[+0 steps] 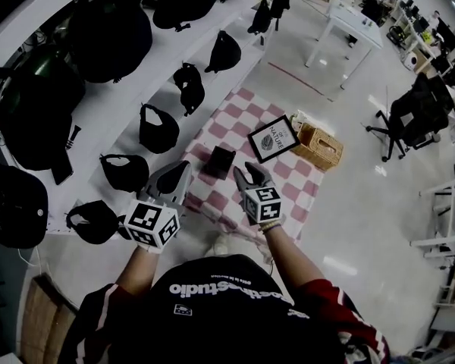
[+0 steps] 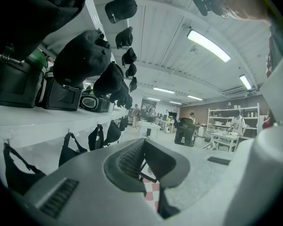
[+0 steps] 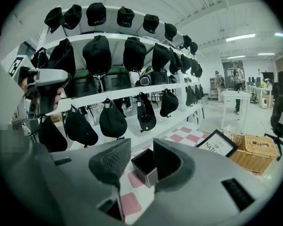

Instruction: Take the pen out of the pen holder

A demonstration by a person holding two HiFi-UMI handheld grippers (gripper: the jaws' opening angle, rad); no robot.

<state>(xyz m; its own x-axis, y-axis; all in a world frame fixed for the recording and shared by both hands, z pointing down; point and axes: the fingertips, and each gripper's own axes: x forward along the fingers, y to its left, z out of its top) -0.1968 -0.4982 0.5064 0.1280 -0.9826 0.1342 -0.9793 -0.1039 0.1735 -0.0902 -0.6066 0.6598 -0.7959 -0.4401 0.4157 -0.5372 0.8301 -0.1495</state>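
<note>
Left gripper (image 1: 176,179) and right gripper (image 1: 252,174) hung above the checkered mat (image 1: 239,116), fingers moderately apart, both empty. Black pen holder (image 1: 219,161) stood on the mat near a framed sign (image 1: 274,138).

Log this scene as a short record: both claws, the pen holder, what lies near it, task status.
left claw: open, empty, held in the air
right claw: open, empty, aimed at the pen holder, apart from it
pen holder: black, square, upright on the checkered mat; no pen can be made out in it
near holder: framed sign, wicker basket beyond it
background: white shelves with black caps
task status: no pen grasped
</note>
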